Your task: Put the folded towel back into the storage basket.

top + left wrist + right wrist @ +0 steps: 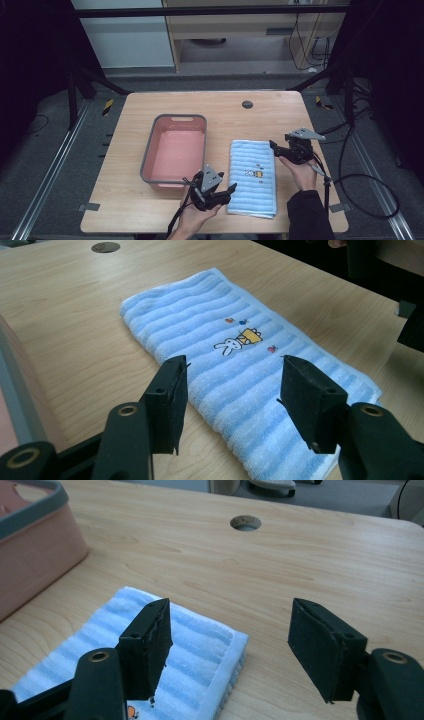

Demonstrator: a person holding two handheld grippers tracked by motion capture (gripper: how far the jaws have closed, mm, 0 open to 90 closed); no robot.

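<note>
Both grippers are closing in on the folded blue striped towel [252, 177], which lies flat on the table [125, 165] right of the pink basin [175, 150]. The left gripper [229, 192] at its near corner and the right gripper [274, 146] at its far corner have jaws apart, holding nothing. Next each probably must pinch an edge, though contact is hard to judge.

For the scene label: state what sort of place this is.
Probably a lab recording station: a bare wooden table inside a metal frame, cables on the floor, with only a towel and tub.

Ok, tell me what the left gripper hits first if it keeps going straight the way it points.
Most likely the folded blue towel: the left gripper stands open, aimed down at the towel's near end, nothing in between. Depth is hard to judge.
</note>
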